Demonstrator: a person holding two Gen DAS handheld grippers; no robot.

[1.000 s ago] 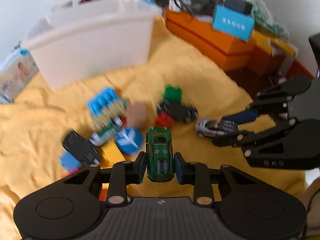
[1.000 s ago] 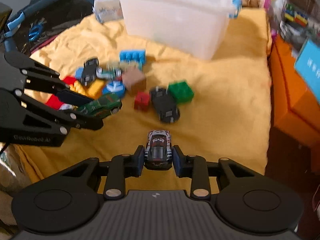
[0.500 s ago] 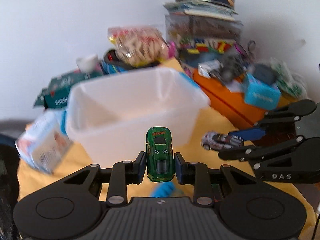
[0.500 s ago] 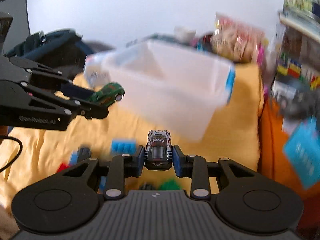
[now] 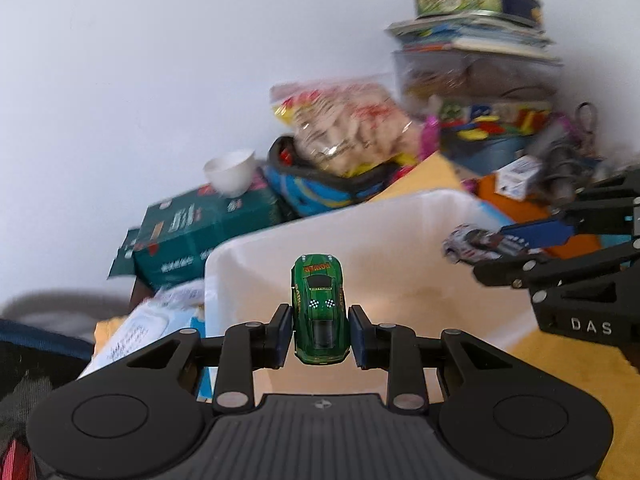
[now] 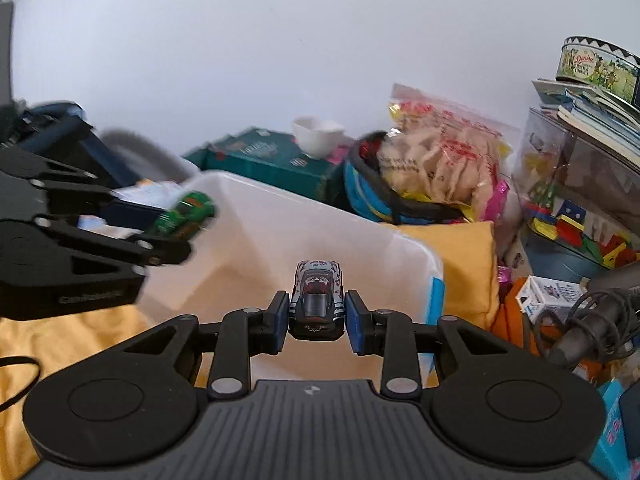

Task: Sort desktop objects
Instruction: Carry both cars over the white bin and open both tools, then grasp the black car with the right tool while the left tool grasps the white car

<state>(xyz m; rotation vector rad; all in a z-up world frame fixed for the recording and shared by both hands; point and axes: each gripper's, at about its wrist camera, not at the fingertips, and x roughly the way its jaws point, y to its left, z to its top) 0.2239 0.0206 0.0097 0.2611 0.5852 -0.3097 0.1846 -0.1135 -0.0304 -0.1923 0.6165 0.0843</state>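
Observation:
My left gripper (image 5: 319,330) is shut on a green toy car (image 5: 319,306) and holds it over the near rim of the white plastic bin (image 5: 400,216). My right gripper (image 6: 317,320) is shut on a white and black toy car (image 6: 317,298) above the same bin (image 6: 256,200). In the left wrist view the right gripper (image 5: 520,248) shows at the right with its car (image 5: 474,242). In the right wrist view the left gripper (image 6: 176,236) shows at the left with the green car (image 6: 186,216). The bin's inside looks bare where it shows.
Behind the bin stand a green box (image 5: 208,220) with a white cup (image 5: 232,172), a snack bag (image 6: 440,160), and stacked books with a tin (image 6: 596,68). Orange boxes (image 6: 516,320) and a cable (image 6: 580,320) lie at the right. Yellow cloth (image 6: 60,340) covers the table.
Both grippers have risen from the toy pile on the cloth and moved forward to above the bin, each still holding its car. The pile has left both views.

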